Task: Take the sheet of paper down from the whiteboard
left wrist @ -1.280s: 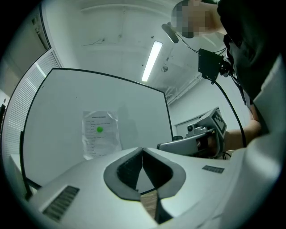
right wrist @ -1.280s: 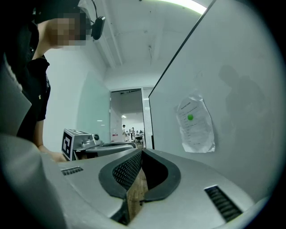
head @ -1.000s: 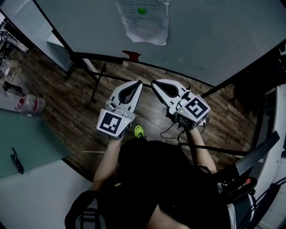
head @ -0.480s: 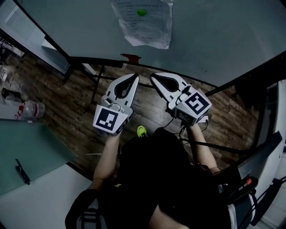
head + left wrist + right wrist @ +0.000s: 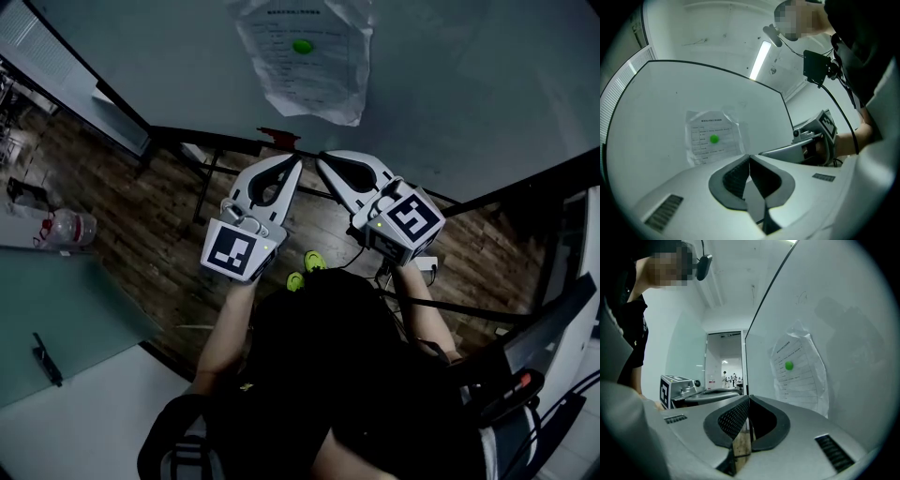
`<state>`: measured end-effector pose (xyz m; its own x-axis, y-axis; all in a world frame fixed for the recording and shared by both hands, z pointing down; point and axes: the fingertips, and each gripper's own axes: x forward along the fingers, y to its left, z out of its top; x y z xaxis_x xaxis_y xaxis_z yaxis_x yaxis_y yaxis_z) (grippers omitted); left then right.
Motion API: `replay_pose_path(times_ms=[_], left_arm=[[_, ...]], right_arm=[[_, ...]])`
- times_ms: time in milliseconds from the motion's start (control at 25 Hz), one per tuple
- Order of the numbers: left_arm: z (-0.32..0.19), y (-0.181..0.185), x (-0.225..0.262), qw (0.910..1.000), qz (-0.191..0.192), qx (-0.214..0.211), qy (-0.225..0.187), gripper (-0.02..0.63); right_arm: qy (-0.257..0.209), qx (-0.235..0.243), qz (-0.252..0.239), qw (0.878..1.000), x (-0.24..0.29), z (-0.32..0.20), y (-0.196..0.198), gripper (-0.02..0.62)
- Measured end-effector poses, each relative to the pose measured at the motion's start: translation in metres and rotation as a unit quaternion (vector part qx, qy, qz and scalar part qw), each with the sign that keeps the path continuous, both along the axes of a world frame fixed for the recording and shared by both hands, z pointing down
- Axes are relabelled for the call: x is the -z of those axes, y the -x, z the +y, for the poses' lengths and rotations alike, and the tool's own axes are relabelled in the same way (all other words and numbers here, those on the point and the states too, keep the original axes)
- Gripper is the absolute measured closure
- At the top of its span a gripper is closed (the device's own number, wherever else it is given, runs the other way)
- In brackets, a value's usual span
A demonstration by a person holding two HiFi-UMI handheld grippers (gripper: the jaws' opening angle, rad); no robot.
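A white printed paper sheet in a crumpled clear sleeve [image 5: 305, 70] is pinned to the pale whiteboard [image 5: 469, 84] by a round green magnet [image 5: 301, 46], at twelve o'clock in the head view. At six o'clock from it, the left tongs [image 5: 293, 169] and the right tongs [image 5: 324, 161] are seen closed and empty, tips near each other and clear of the sheet.
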<state>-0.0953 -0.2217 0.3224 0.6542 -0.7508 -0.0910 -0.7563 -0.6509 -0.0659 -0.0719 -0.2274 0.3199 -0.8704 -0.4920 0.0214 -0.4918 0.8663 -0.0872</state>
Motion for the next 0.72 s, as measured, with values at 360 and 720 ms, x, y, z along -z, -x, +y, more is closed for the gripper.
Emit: replay_pose_path(times_ms=[360, 720], left_arm=[[-0.034, -0.006, 0.012, 0.9998, -0.009, 0.001, -0.019, 0.594], [-0.061, -0.015, 0.026, 0.9987, -0.024, 0.004, -0.045, 0.572]], right_arm=[[-0.01, 0.001, -0.006, 1.0, 0.01, -0.033, -0.003, 0.581], [-0.021, -0.013, -0.009, 1.0, 0.02, -0.058, -0.017, 0.562]])
